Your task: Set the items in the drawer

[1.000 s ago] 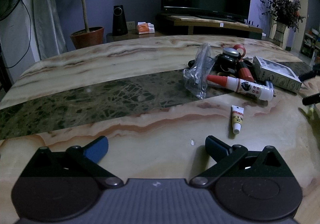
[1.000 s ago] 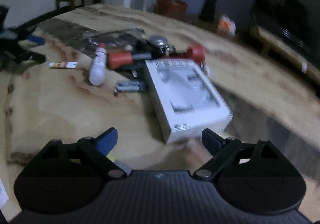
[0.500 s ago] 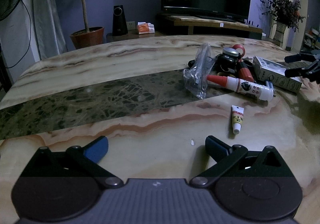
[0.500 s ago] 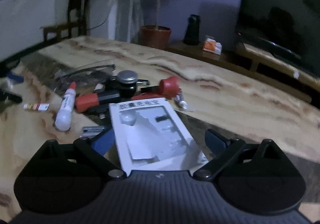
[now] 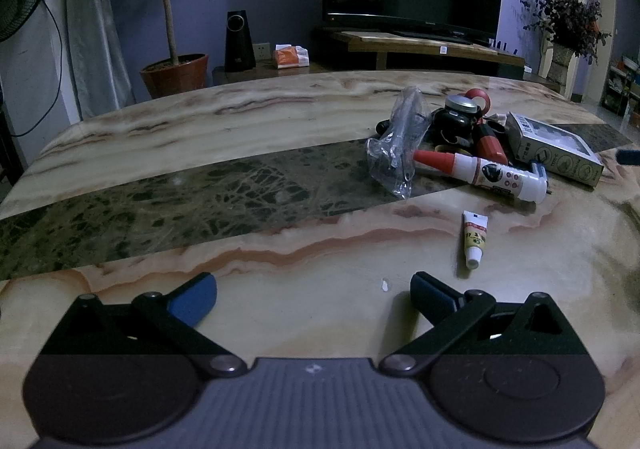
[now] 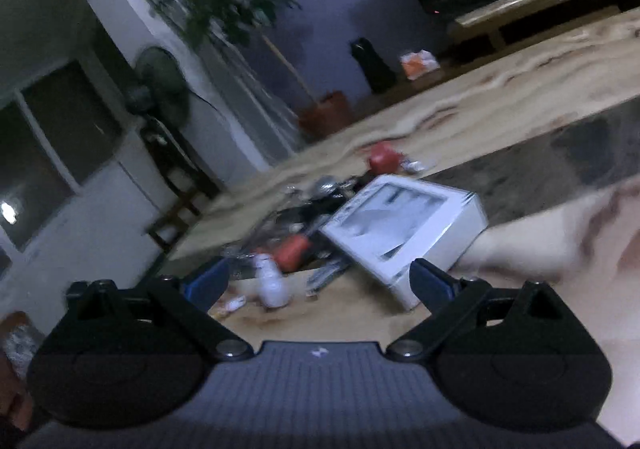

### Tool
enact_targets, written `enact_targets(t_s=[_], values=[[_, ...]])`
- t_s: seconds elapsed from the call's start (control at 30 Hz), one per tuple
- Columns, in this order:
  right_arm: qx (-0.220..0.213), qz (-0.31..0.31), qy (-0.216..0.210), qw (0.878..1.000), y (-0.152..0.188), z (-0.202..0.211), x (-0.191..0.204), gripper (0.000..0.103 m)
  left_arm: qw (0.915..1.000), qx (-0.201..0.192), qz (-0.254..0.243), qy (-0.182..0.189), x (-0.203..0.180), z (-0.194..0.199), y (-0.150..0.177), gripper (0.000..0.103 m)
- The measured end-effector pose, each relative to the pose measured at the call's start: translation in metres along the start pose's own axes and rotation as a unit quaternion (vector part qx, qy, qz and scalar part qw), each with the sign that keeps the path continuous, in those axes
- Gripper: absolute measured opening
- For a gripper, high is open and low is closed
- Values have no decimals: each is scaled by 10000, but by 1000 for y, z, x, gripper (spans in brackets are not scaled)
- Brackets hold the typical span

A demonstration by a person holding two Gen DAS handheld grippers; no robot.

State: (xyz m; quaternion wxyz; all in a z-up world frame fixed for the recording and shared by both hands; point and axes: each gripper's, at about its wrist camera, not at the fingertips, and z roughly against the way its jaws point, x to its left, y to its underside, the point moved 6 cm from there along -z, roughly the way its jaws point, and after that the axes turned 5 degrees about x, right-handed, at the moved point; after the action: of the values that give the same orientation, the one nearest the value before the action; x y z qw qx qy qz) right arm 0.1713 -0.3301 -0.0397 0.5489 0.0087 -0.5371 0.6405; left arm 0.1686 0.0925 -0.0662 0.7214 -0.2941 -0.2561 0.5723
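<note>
Now my right gripper (image 6: 320, 283) swings hard: half a second ago I had it squared up over the white box (image 6: 404, 227) with the box sliding in between the fingers, and at this moment the whole right wrist view is rolled over and smeared with motion, the table (image 6: 520, 117) running at a steep slant. Its jaws stand wide apart and hold nothing; the box sits just beyond the fingertips, nearer the right finger, flat on the marble and not lifted. So that approach has not turned into a grasp, and I read this as a re-angle for the box or a pull-away, I can't say which.

My left gripper (image 5: 314, 287) has not budged across the last second, low over the pale marble, fingers spread, empty. From the box, the rest of the pile fans out to its left in this view: the red-capped glue bottle (image 5: 484, 171) lying right beside it, the crumpled clear bag (image 5: 398, 143) past the bottle, the dark round things and the red cap behind. The small tube (image 5: 474, 237) lies alone, nearer to me than the box and well clear of the pile. One blue fingertip of the right gripper pokes in at the edge just past the box.

No drawer shows in either view, so nothing is stowed as far as I can tell; every item sits out on the table, and the box looks like my first pick
</note>
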Motion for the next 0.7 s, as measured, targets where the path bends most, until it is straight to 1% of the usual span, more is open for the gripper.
enact_targets(t_s=[0.03,0.1,0.17,0.2,0.3,0.4,0.47,0.6,0.7], values=[[56,39,-31,10000,7,1,4,97,10000,0,0,0,0,0,0,103],[311,96,-101,9994,24,-3,10,97,10000,0,0,0,0,0,0,103],[606,410,-110,9973,39,-12,17,97,10000,0,0,0,0,0,0,103],[648,515,-155,9964,42,-13,21,97,10000,0,0,0,0,0,0,103],[441,928,-476,9936,40,-11,39,97,10000,0,0,0,0,0,0,103],[220,1315,-762,9881,34,-11,58,97,10000,0,0,0,0,0,0,103],[56,1320,-894,9872,27,-7,64,97,10000,0,0,0,0,0,0,103],[-49,1335,-590,9893,20,-7,64,97,10000,0,0,0,0,0,0,103],[-170,1251,-305,9915,14,-2,56,97,10000,0,0,0,0,0,0,103]])
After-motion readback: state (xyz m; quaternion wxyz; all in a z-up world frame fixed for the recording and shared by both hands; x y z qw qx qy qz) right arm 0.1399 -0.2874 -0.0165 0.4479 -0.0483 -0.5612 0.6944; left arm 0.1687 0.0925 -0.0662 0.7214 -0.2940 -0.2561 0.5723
